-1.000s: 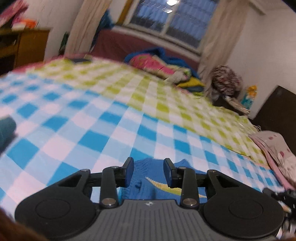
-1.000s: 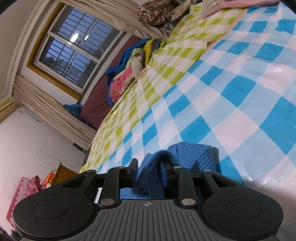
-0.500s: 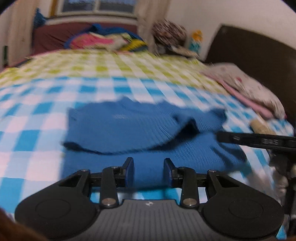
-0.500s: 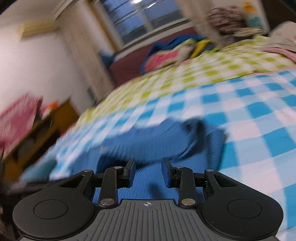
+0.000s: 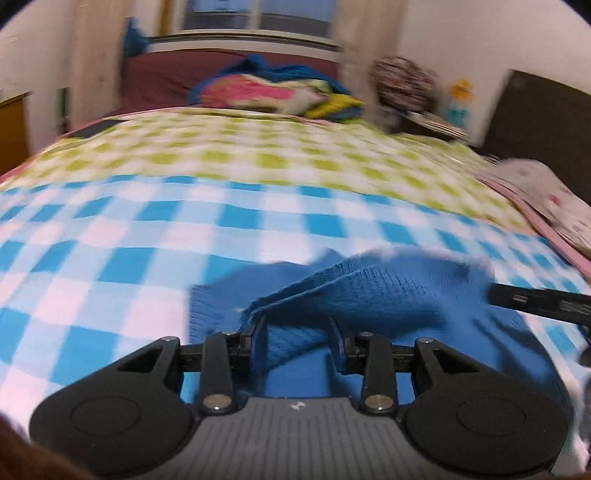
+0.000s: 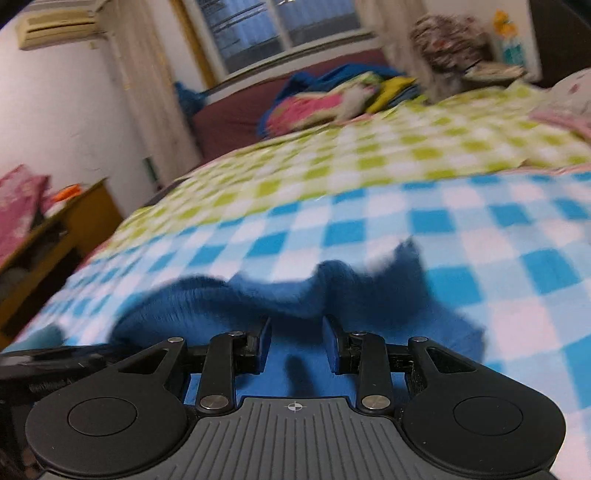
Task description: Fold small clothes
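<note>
Since a second ago the blue sweater has dropped half-folded onto the checked bedspread; left gripper and right gripper both stand parted, fabric between fingers, grip unconfirmed, so first fold looks done.

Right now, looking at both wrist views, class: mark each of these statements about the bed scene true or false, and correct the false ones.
1. The garment being folded is red. False: the sweater is blue knit.
2. It lies on a checked bed cover. True.
3. A fold of the sweater sits between the left gripper's fingers. True.
4. The cover's far half is checked purple. False: it is green and white.
5. A window is behind the bed. True.
</note>
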Tool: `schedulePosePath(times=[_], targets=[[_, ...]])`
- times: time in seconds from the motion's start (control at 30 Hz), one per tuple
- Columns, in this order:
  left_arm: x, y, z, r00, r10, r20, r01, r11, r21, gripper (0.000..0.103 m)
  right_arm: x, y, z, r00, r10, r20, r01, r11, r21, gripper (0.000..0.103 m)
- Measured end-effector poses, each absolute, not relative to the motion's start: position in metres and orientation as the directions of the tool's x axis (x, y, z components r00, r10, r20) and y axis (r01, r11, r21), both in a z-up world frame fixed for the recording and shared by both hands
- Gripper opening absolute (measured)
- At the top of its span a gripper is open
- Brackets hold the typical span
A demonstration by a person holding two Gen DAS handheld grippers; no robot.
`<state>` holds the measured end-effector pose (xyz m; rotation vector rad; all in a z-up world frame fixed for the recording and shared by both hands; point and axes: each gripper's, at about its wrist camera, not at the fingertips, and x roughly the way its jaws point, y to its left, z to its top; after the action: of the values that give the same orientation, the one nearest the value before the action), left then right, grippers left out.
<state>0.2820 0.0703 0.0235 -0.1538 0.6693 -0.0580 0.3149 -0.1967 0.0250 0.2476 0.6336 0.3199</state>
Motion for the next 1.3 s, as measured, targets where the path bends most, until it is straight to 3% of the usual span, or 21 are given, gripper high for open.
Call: schedulePosePath(times=[0.1,0.33,0.43,0.6,0.73,0.93,0.97,1.03,1.13,1.3], targets=[[0.275,0.079,0.02,0.787,-0.097,-0.609,-0.019,0.983,-0.182,0.041,0.317,-0.208,0.027,0.778,0.332,-0.534,-0.161,0.926,0.341,0.031],[0.285,0.072,0.022,0.793,-0.048,-0.607,-0.006,0.996,-0.087,0.044,0.3,-0.228,0.008,0.788,0.222,-0.574,-0.098,0.966,0.24,0.031],[0.293,0.065,0.025,0.805,-0.003,-0.593,-0.021,0.999,-0.034,0.046,0.301,-0.239,0.003,0.794,0.198,-0.575,-0.047,0.963,0.266,0.031],[0.318,0.079,0.01,0.76,0.194,-0.62,-0.153,0.981,0.119,0.053,0.309,-0.243,0.003,0.814,0.158,-0.559,-0.036,0.974,0.223,0.031],[0.314,0.101,0.012,0.762,0.18,-0.622,-0.214,0.977,0.02,0.053,0.312,-0.243,-0.003,0.794,0.182,-0.58,-0.05,0.97,0.236,0.031],[0.304,0.108,0.019,0.783,0.161,-0.601,-0.225,0.974,-0.033,0.054,0.329,-0.233,-0.006,0.763,0.201,-0.615,-0.08,0.972,0.22,0.032],[0.305,0.11,0.02,0.785,0.151,-0.601,-0.226,0.973,-0.05,0.054,0.332,-0.234,-0.007,0.756,0.206,-0.621,-0.078,0.971,0.227,0.031],[0.302,0.11,0.025,0.796,0.139,-0.589,-0.22,0.973,-0.069,0.054,0.334,-0.237,-0.007,0.751,0.209,-0.626,-0.066,0.968,0.243,0.009],[0.29,0.107,0.032,0.823,0.112,-0.557,-0.19,0.978,-0.084,0.054,0.327,-0.245,-0.001,0.778,0.209,-0.593,-0.059,0.963,0.262,0.007],[0.269,0.098,0.029,0.846,0.1,-0.523,-0.137,0.99,-0.032,0.066,0.312,-0.259,0.005,0.83,0.173,-0.53,-0.008,0.954,0.299,0.007]])
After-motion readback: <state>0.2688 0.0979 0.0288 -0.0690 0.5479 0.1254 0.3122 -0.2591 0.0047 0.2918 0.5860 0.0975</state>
